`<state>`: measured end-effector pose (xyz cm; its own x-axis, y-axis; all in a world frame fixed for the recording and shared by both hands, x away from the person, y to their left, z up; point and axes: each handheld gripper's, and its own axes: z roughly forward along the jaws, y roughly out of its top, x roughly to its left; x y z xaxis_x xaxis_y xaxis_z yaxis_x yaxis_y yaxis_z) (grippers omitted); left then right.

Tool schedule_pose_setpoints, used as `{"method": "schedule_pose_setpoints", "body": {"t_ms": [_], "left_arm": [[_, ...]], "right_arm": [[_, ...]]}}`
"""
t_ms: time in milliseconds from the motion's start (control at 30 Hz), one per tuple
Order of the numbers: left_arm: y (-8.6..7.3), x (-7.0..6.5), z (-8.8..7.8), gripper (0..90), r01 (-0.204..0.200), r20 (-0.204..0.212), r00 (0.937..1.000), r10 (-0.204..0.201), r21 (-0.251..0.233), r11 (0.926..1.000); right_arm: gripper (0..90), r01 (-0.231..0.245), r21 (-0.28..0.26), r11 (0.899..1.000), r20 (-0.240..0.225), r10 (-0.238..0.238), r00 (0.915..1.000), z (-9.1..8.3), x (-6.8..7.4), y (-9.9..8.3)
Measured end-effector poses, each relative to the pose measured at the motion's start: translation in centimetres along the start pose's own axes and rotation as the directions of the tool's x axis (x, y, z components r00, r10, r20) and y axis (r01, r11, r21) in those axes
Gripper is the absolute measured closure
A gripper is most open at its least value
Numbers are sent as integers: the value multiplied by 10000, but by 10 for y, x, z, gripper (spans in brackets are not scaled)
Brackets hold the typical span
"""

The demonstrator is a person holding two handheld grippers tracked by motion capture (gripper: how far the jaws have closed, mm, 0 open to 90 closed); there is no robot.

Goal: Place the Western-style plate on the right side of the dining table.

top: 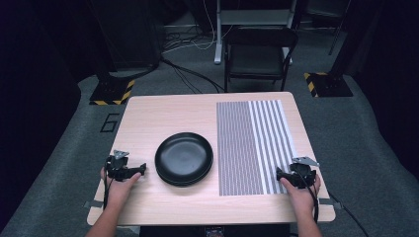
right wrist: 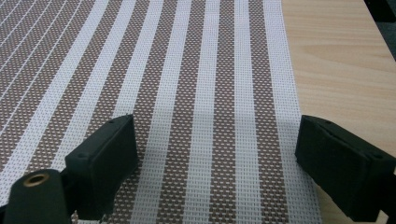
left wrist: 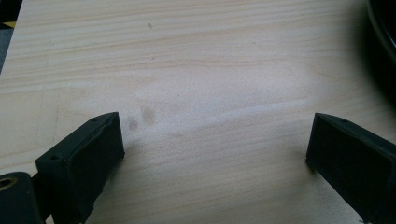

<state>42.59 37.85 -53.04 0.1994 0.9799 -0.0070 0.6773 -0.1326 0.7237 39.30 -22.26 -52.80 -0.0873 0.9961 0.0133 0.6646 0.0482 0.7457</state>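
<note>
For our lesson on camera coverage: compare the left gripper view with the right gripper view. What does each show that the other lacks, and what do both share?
Left gripper view: mostly bare wood with two small dark spots, plus the black plate's rim at the upper right.

Right gripper view: the striped placemat, brown and white, its right edge meeting the wood.

Both: the light wooden table and a pair of black jaws spread wide, with nothing between them.
</note>
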Motion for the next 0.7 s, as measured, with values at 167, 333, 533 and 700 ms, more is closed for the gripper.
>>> {"method": "schedule_pose_setpoints", "body": {"t_ms": [167,333,533,700], "left_arm": [[-1,0,-1,66,140,-66,9999,-140,-128,9998],[-2,0,-2,72,111,-55,9999,-111,-72,9999],[-2,0,-2,96,257,-236,9994,-262,-216,9994],[-3,1,-4,158,392,-345,9986,-401,-283,9988]], "right_arm": [[118,-38,-1,10000,16,38,10000,0,0,0],[117,-41,12,10000,133,41,9999,0,1,0],[118,-43,19,10000,135,42,9999,0,1,1],[126,1,-18,10000,112,-1,9999,1,1,1]]}}
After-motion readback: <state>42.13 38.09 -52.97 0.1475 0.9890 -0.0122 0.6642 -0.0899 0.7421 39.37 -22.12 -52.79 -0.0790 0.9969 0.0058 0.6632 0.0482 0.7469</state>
